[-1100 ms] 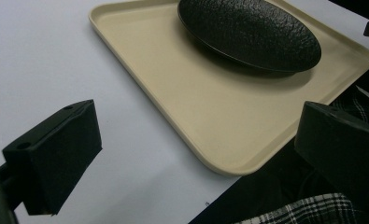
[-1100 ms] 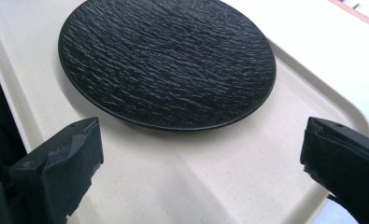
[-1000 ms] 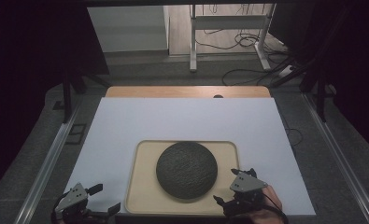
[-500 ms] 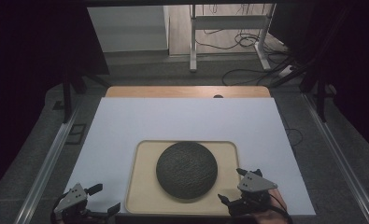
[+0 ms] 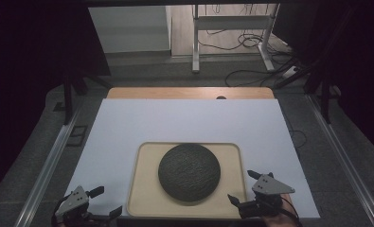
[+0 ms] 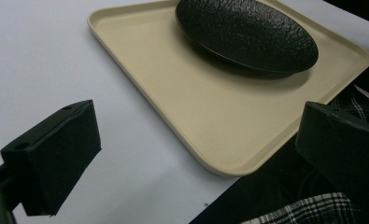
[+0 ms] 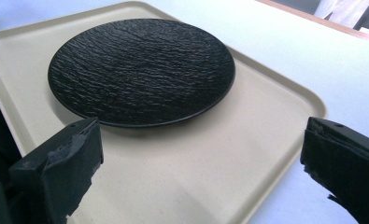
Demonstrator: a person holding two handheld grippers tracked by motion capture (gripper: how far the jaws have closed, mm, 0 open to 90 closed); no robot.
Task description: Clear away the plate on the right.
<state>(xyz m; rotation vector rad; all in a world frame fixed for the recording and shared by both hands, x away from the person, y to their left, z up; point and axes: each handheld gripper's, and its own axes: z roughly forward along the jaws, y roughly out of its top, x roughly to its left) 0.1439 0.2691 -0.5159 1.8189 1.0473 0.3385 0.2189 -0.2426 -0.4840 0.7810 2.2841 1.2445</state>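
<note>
Tray (image 5: pixel 142 198) w/ plate (image 5: pixel 189 173) sits between my two grippers, near table (image 5: pixel 184 123) edge.
R gripper (image 5: pixel 247 187) is nearer, at tray's right corner; L gripper (image 5: pixel 108 202) just off left corner. Both jaws apart, holding nothing.

The white table (image 5: pixel 184 120) beyond the beige tray (image 5: pixel 144 189) lies bare and passable; on the tray, the black plate (image 5: pixel 189 172) takes the middle, leaving narrow bare margins beside it
</note>
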